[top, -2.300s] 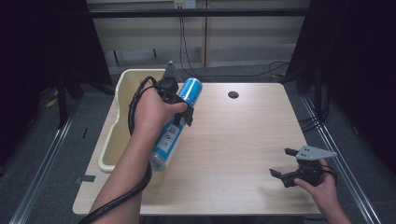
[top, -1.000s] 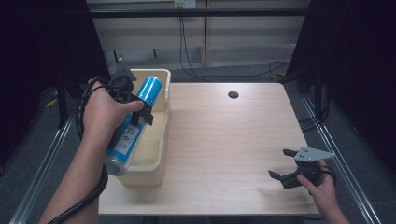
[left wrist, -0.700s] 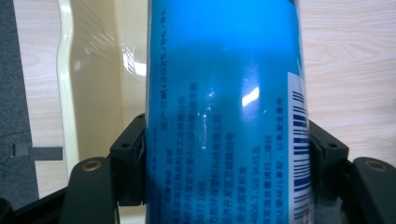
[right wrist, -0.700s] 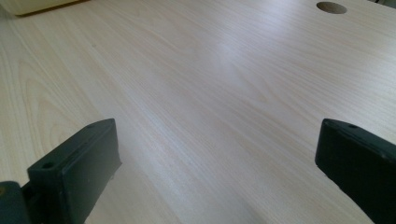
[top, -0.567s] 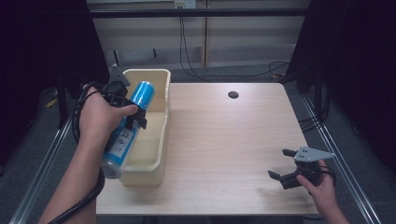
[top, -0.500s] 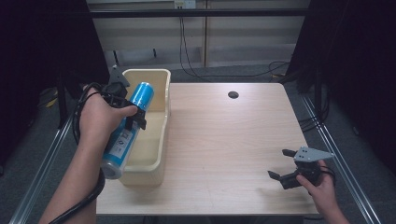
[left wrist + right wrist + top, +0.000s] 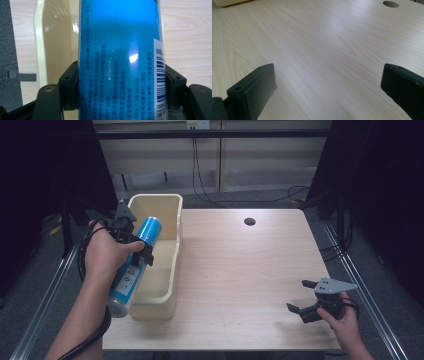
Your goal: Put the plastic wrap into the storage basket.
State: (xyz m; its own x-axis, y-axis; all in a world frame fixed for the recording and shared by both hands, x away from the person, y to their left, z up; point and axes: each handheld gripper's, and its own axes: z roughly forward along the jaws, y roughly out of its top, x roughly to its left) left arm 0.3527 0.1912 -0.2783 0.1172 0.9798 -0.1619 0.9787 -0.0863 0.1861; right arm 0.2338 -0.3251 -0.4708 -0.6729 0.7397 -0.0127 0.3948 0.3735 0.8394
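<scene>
Overhead, a pale wood-grain worktop (image 7: 240, 270) with a round hole (image 7: 249, 221) stands on grey floor before dark curtains. The left gripper (image 7: 135, 242) clamps a blue can (image 7: 134, 267), tilted over the cream bin (image 7: 170, 245) at the worktop's left edge. The right gripper (image 7: 310, 300) rests wide apart near the right corner.

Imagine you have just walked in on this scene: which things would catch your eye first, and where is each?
First the shiny blue cylindrical can, clamped in the left gripper and held tilted over the cream plastic bin at the pale wooden table's left edge. Next the right gripper, open and empty, low over the table's near right corner. A small round hole marks the far side.
</scene>
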